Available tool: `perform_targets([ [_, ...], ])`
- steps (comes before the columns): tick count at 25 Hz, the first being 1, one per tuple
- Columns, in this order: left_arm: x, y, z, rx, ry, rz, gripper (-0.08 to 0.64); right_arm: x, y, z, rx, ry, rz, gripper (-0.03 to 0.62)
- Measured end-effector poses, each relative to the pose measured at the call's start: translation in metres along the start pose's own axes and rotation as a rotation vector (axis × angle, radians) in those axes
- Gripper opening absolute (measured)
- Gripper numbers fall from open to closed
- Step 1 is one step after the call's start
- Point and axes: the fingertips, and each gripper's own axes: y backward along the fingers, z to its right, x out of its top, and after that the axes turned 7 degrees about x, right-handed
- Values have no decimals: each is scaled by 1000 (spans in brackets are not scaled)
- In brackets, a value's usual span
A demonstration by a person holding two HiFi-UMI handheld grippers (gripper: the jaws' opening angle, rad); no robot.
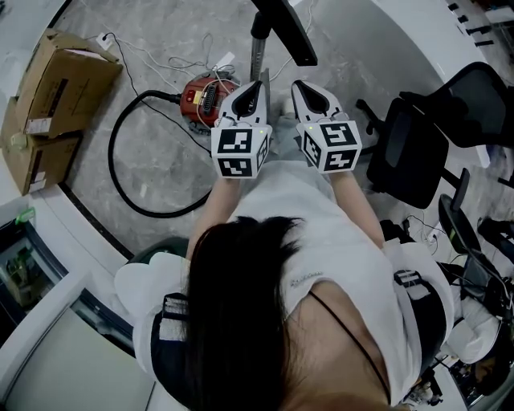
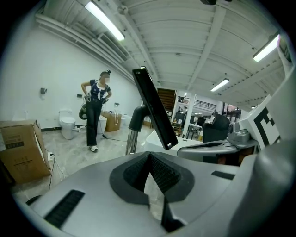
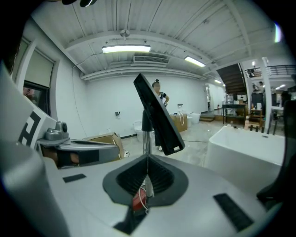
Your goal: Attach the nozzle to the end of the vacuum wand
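the nozzle [image 1: 285, 28] is seen seated atop the upright vacuum wand [image 1: 259, 50], while the fingers of the left gripper [image 1: 255, 87] and right gripper [image 1: 299, 87] are closed on nothing, so the joint's firmness is best checked.

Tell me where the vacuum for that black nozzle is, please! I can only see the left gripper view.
Observer: The red vacuum sits on the floor. In the head view it is right beside the tip of the left gripper.
Operator: Does it have a hose?
Observer: Yes. A black hose runs from it in a big loop over the floor, on the side where the cardboard boxes are.
Operator: Is the other gripper holding something?
Observer: No. The right gripper has its fingers shut together, and they hold nothing.
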Motion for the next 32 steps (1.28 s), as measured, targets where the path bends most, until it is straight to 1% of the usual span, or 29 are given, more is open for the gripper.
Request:
perform_targets([
  [6, 0, 2, -1, 4, -1, -1, 3, -4, -3, -6, 4, 16, -15, 15],
  [13, 0, 5, -2, 24, -10, 4, 3, -5, -3, -2, -19, 17, -14, 15],
  [19, -6, 7, -3, 42, 9, -6, 3, -4, -5, -8, -3, 25, -6, 15],
  [25, -6, 8, 0, 39, 10, -9, 3, -5, -2, -12, 4, 31, -5, 15],
  [32, -12, 10, 4, 28, 0, -21, 3, -9, 0, -12, -11, 27, -2, 15],
])
